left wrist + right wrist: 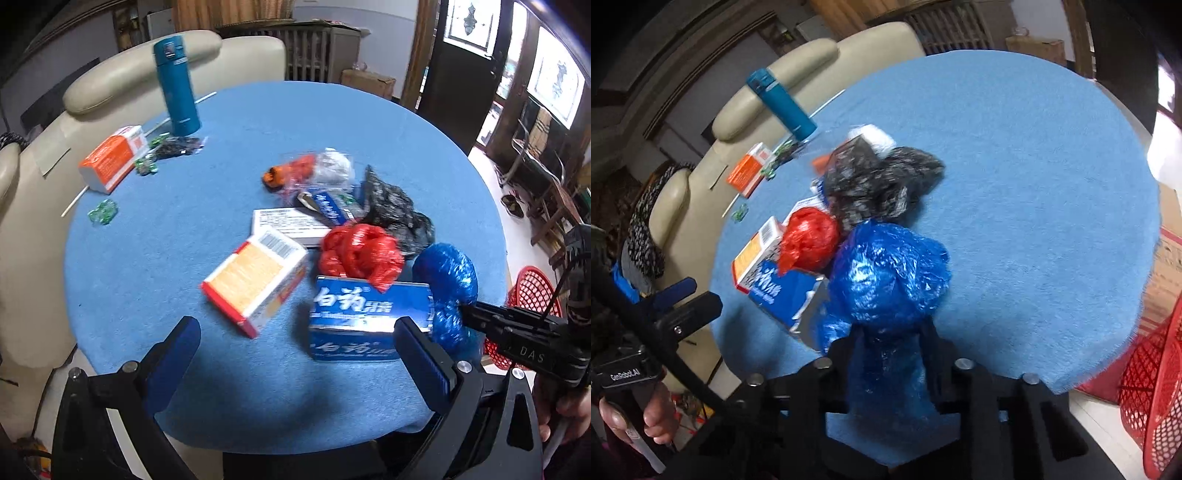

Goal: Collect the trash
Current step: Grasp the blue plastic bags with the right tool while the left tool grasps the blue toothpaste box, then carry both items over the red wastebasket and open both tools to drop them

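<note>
While most litter is lying on the tabletop (221,110), the right tongs (892,332) are clamping the blue bag (886,273); left tongs (295,350) are gaping wide, empty; red basket (1152,387) is waiting nearby.

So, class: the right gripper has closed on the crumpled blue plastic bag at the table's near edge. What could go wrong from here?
1. The right gripper pinches only the lower part of the blue bag; slippery film may slide out when lifted.
2. The bag touches the red bag and the blue toothpaste box, so lifting may drag them.
3. The red basket sits below the table edge; a dropped bag could miss it.
</note>
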`<state>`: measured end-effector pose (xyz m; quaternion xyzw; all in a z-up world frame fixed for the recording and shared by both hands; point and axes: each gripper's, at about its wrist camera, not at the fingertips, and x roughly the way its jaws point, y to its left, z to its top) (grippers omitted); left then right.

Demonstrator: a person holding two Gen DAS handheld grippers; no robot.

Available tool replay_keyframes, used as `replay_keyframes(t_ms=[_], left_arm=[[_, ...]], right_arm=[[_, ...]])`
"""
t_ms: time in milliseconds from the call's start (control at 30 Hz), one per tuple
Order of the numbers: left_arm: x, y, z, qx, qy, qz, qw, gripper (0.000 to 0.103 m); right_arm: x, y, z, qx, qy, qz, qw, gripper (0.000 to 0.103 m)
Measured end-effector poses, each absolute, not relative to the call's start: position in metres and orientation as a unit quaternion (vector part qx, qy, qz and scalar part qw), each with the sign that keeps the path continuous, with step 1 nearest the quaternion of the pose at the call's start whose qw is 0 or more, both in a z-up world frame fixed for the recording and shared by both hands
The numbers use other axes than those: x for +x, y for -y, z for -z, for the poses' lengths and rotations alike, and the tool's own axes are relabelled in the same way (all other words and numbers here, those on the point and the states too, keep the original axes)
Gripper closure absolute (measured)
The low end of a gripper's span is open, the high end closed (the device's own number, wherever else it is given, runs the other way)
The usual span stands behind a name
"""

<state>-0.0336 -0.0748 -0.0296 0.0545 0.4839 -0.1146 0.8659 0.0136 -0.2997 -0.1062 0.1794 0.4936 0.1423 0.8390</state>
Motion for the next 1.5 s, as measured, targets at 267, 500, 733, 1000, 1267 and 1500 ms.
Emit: replay_keyframes(t_ms=[267, 500, 733, 1000, 1267, 1500], left_arm=[[-0.033, 0.108, 0.045, 0.084, -0.483, 0.157, 0.858, 0.000], [-0.037, 0.124, 0.052, 0.096, -0.480, 0.190, 0.851, 0.000], [-0.027, 0.120, 0.071, 0.078, -0.510, 0.185, 0.836, 0.000], [-0.029, 0.111, 0.074, 0.063, -0.510, 0.196, 0.835, 0.014], [-0.045, 0.103, 0.057, 0.065, -0.482, 0.182, 0.855, 0.014], [-0.057, 0.101, 0.037, 0.089, -0.441, 0.165, 0.878, 0.014]], right_arm=[[0.002, 0.329, 0.104, 0.178, -0.481, -0.100, 0.852, 0.083], [-0.001, 0.344, 0.108, 0.185, -0.480, -0.082, 0.854, 0.083], [0.003, 0.342, 0.112, 0.192, -0.485, -0.089, 0.848, 0.081], [0.007, 0.341, 0.118, 0.227, -0.485, -0.111, 0.837, 0.039], [0.014, 0.337, 0.106, 0.262, -0.462, -0.133, 0.837, 0.032], [0.046, 0.304, 0.112, 0.245, -0.489, -0.153, 0.823, 0.032]])
